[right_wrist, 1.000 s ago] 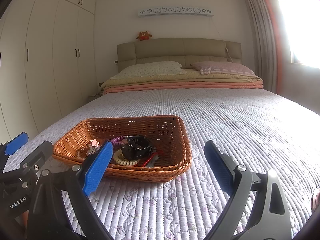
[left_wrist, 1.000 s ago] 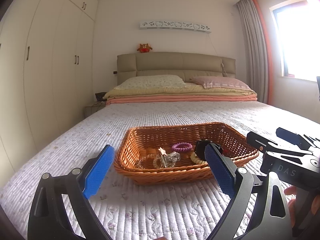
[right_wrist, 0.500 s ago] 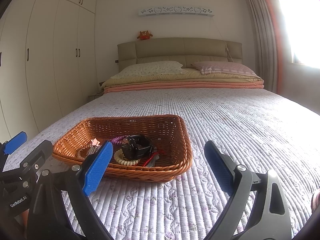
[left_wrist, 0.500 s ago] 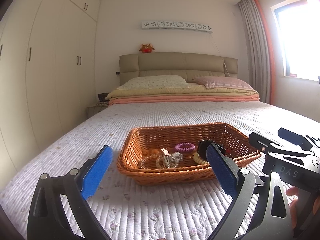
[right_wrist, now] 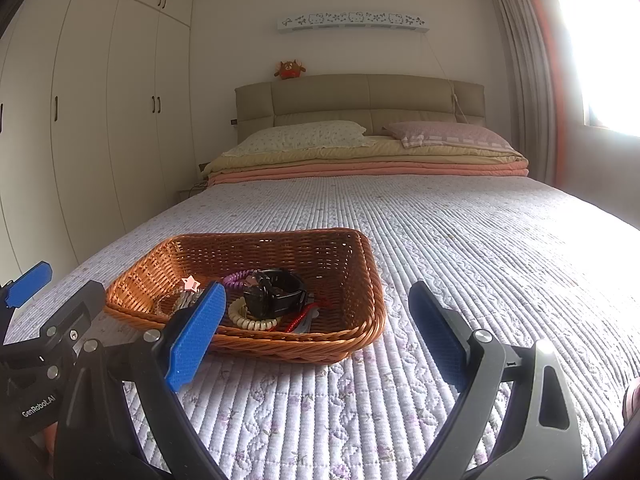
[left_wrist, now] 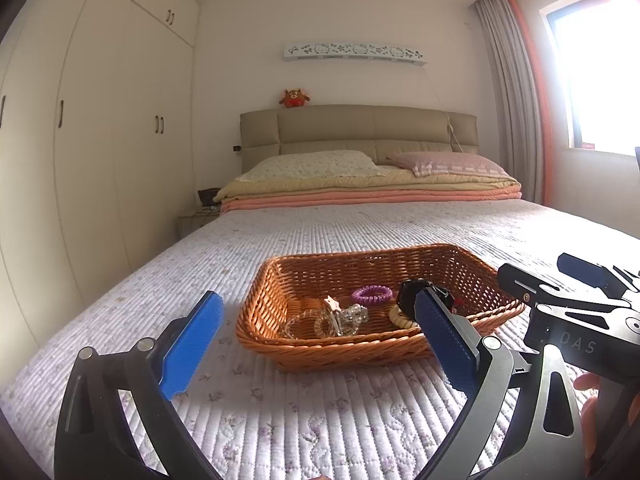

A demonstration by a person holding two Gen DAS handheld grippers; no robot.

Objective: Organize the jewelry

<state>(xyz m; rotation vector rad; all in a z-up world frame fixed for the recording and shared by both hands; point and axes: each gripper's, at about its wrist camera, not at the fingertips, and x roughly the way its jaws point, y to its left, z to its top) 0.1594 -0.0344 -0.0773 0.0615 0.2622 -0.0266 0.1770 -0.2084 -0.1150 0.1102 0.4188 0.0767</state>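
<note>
A wicker basket rests on the quilted bed. Inside lie a purple coil hair tie, a black watch, a cream bead bracelet, clear bracelets, a star clip and a red cord. My left gripper stands open just short of the basket's near rim, nothing between its blue pads. My right gripper is open too, low over the quilt at the basket's right front corner. The right gripper's body shows at the left wrist view's right edge.
The quilted bed cover stretches ahead to folded blankets, two pillows and a padded headboard. White wardrobes line the left wall. A curtain and bright window are at the right. A person's fingers hold the right tool.
The left wrist view has drifted slightly, with the basket now a little further right and higher in frame. The right gripper has barely moved. Both stayed open.
</note>
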